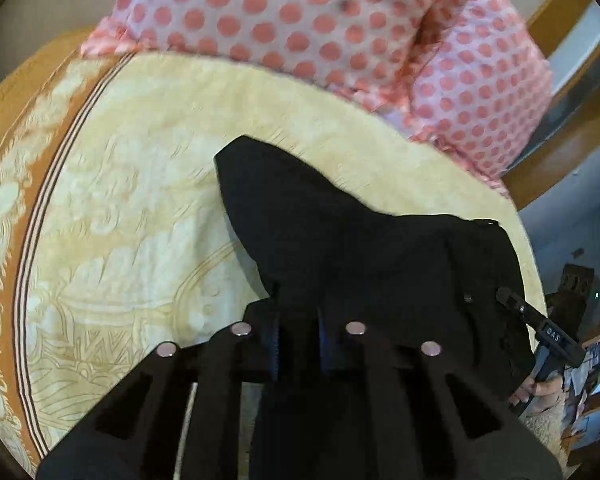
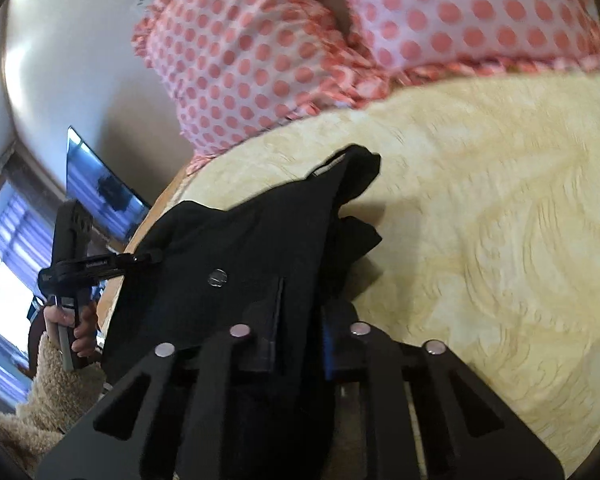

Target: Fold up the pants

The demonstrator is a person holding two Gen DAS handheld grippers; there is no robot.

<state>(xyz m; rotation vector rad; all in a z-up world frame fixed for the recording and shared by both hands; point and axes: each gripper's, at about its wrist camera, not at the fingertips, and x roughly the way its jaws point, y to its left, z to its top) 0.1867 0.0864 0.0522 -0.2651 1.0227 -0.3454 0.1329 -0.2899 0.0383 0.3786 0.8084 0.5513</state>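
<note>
The black pants [image 1: 340,232] hang bunched between my two grippers, lifted a little above the cream bedspread [image 1: 140,208]. My left gripper [image 1: 298,320] is shut on the pants' cloth, which covers its fingertips. My right gripper [image 2: 300,324] is shut on the pants [image 2: 252,240] near a metal button [image 2: 217,278]. In the left wrist view the right gripper [image 1: 540,324] shows at the right, at the pants' edge. In the right wrist view the left gripper [image 2: 100,264] shows at the left, pinching the pants' other end.
Pink polka-dot pillows [image 1: 340,20] lie at the far side of the bed, also in the right wrist view [image 2: 340,40]. The bedspread's orange patterned border [image 1: 16,200] runs along the left. A dark TV screen [image 2: 100,188] and a bright window [image 2: 4,248] are at the left.
</note>
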